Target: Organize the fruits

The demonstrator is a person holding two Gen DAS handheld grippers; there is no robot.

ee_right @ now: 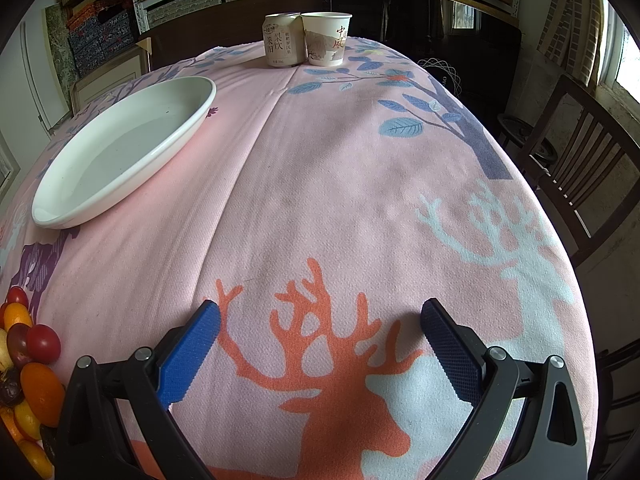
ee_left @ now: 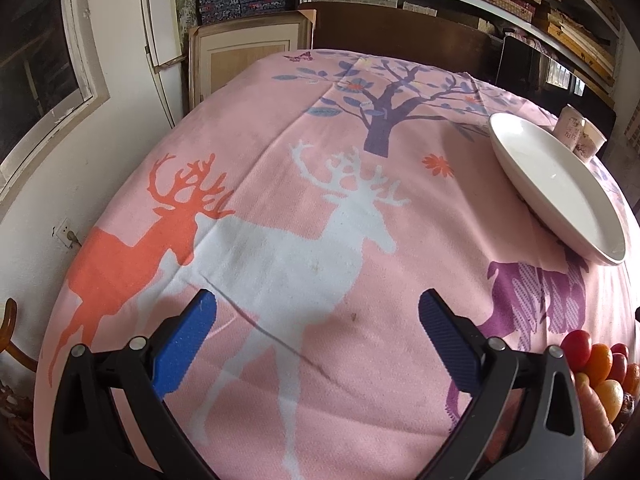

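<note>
A pile of small fruits, red, orange and yellow, lies at the near right of the pink deer cloth in the left wrist view. It also shows at the near left in the right wrist view. An empty white oval plate sits at the far right; in the right wrist view the plate is at the far left. My left gripper is open and empty above the cloth, left of the fruits. My right gripper is open and empty, right of the fruits.
A drink can and a paper cup stand at the table's far edge; they also show behind the plate. A wooden chair stands right of the table. A wall and window frame are on the left.
</note>
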